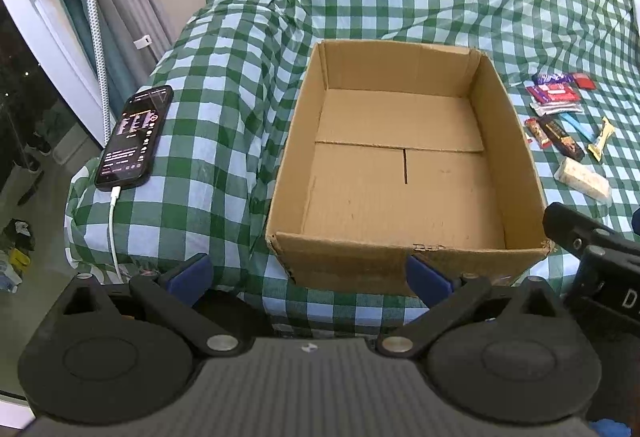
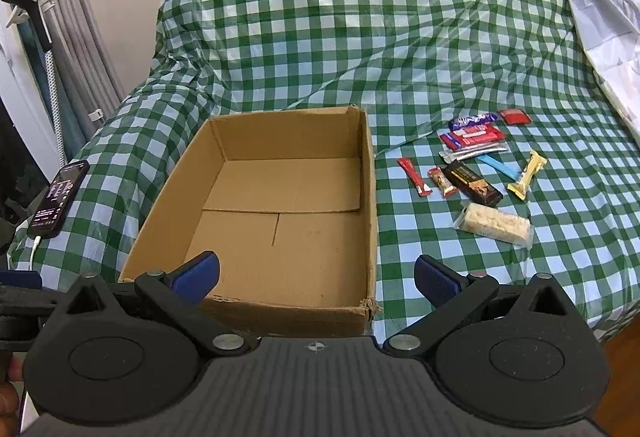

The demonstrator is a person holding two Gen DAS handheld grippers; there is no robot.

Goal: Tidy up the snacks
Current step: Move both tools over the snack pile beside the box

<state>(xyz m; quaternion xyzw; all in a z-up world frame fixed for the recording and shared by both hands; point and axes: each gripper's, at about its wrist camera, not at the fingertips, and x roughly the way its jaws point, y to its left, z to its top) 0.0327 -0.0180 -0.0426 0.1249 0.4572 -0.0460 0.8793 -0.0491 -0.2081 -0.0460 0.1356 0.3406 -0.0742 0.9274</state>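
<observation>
An empty cardboard box [image 1: 496, 105] [image 2: 370, 173] rests on a green-checked cloth. Several wrapped snack bars lie on the cloth to its right: a clear-wrapped pale bar [image 2: 496, 223] [image 1: 582, 176], a black bar [image 2: 472, 183] [image 1: 560, 137], a yellow one [image 2: 527, 175], red ones [image 2: 414, 176], a purple one [image 2: 472, 121]. My left gripper [image 1: 310, 279] hovers open at the box's near wall with nothing between its blue fingers. My right gripper [image 2: 316, 277] is open too, over the box's near right corner, short of the snacks.
A phone [image 1: 134, 137] [image 2: 58, 197] on a white charging cable lies on the cloth-covered armrest to the left. The right gripper's body [image 1: 596, 257] shows at the left wrist view's right edge. A white sheet [image 2: 608, 37] drapes at far right. Curtains hang at left.
</observation>
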